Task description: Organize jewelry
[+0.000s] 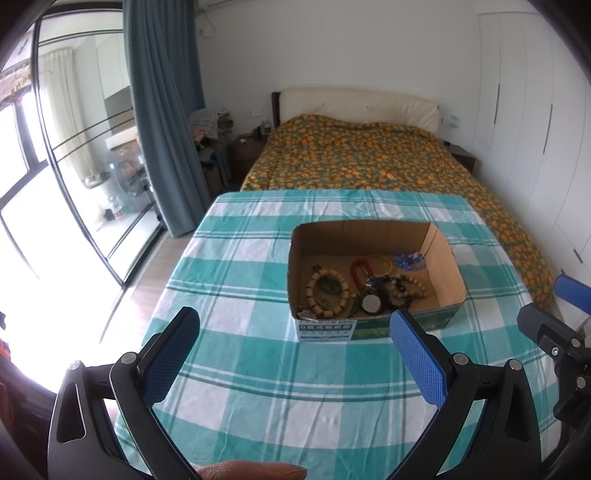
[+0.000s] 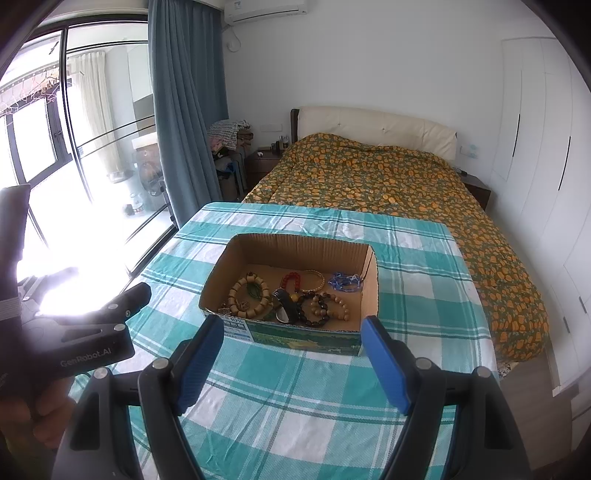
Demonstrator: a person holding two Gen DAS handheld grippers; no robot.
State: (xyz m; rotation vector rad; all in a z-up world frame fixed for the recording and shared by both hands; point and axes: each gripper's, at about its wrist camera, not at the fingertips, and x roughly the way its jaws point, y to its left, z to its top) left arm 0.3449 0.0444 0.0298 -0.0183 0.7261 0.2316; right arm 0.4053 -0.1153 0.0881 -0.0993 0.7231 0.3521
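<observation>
The left gripper and right gripper are both hanging wide apart, empty, short of the cardboard box holding the bracelets on the checked tablecloth. Overlapping strands are probably tangling, so one pinch risks dragging several. Only the right view is showing the air conditioner.

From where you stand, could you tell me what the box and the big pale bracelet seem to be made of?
Box: corrugated cardboard, matte brown, with fluting visible along the cut rim. Big pale bracelet: probably wood or bone, going by its chunky tan beads with a dull sheen.
</observation>
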